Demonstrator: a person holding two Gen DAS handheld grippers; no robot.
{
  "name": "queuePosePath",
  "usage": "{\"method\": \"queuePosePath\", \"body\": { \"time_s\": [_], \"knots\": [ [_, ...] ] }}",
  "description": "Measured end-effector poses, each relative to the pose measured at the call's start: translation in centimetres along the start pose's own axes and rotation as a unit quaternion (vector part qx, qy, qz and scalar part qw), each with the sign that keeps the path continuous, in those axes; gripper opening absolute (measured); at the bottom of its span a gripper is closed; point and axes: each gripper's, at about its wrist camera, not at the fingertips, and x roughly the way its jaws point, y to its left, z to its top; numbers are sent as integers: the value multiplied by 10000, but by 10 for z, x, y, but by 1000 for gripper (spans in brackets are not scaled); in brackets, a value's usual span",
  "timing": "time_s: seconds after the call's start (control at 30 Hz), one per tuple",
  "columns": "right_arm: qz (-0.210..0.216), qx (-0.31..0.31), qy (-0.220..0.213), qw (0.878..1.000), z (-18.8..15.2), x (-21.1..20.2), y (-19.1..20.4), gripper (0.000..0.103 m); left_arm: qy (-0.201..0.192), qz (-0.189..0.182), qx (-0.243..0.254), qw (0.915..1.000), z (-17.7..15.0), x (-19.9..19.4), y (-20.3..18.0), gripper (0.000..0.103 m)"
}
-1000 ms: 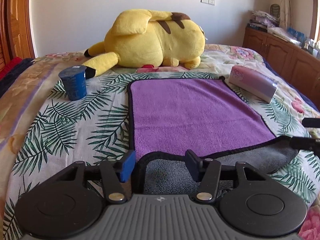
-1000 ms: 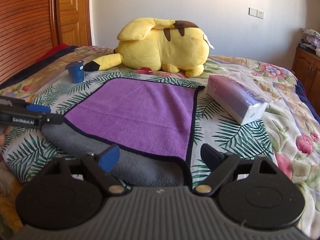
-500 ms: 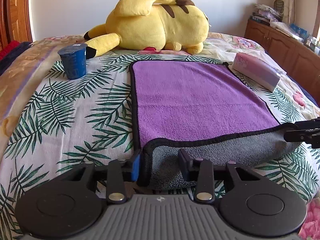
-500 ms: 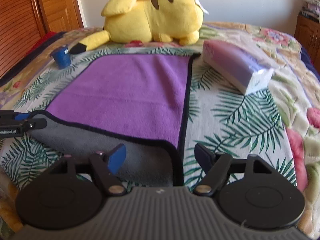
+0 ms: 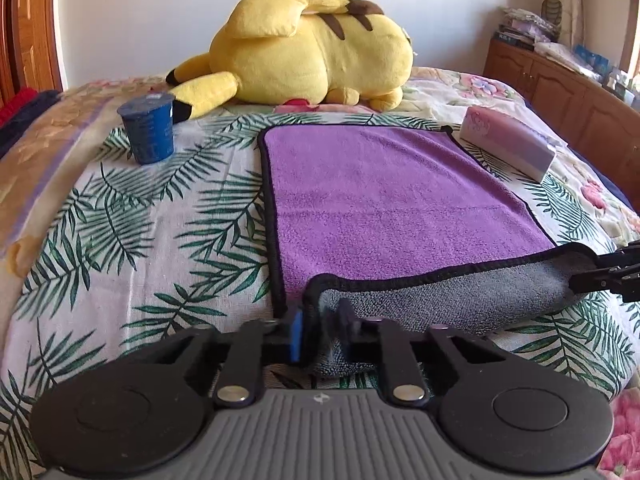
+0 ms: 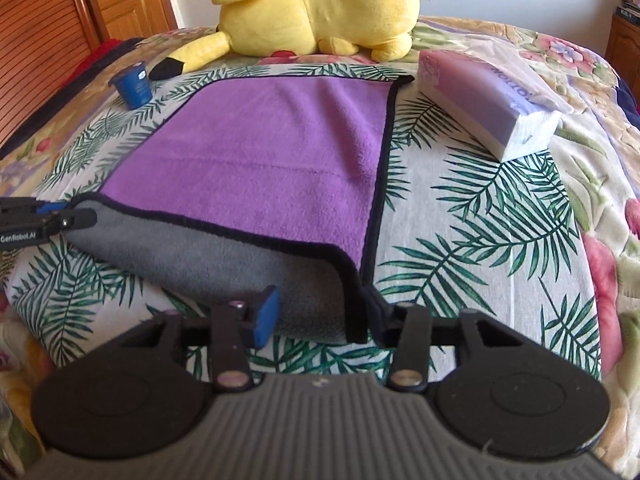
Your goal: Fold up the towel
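A purple towel (image 5: 384,196) with a grey underside and black trim lies flat on the bed; it also shows in the right wrist view (image 6: 272,152). Its near edge is rolled over, grey side up. My left gripper (image 5: 320,332) is shut on the towel's near left corner. My right gripper (image 6: 324,312) is open, its fingers astride the near right corner of the grey fold (image 6: 240,268). The left gripper shows at the left edge of the right wrist view (image 6: 48,220), and the right gripper at the right edge of the left wrist view (image 5: 612,272).
A yellow plush toy (image 5: 312,52) lies behind the towel. A blue cup (image 5: 149,128) stands at the far left. A tissue pack (image 6: 488,96) lies right of the towel. Wooden cabinets (image 5: 560,84) stand at the right, a wooden door (image 6: 60,20) at the left.
My left gripper has closed onto the towel's near left corner. My right gripper has narrowed and moved forward over the near right corner. The grey fold has crept further onto the purple side.
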Motion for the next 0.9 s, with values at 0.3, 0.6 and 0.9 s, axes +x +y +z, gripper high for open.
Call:
{"method": "queuePosePath", "body": {
  "time_s": [0.3,0.6,0.9],
  "knots": [
    [30,-82,-103,9999,-1,-5,2,21,-158,-146,149,9997,2,-9,-7,0],
    [23,-264,-416,9988,2,-13,4,4,-320,-268,81,9991,4,-14,-7,0],
    [-28,-354,-644,9973,4,-18,7,3,-558,-315,40,9979,8,-24,-7,0]
  ]
}}
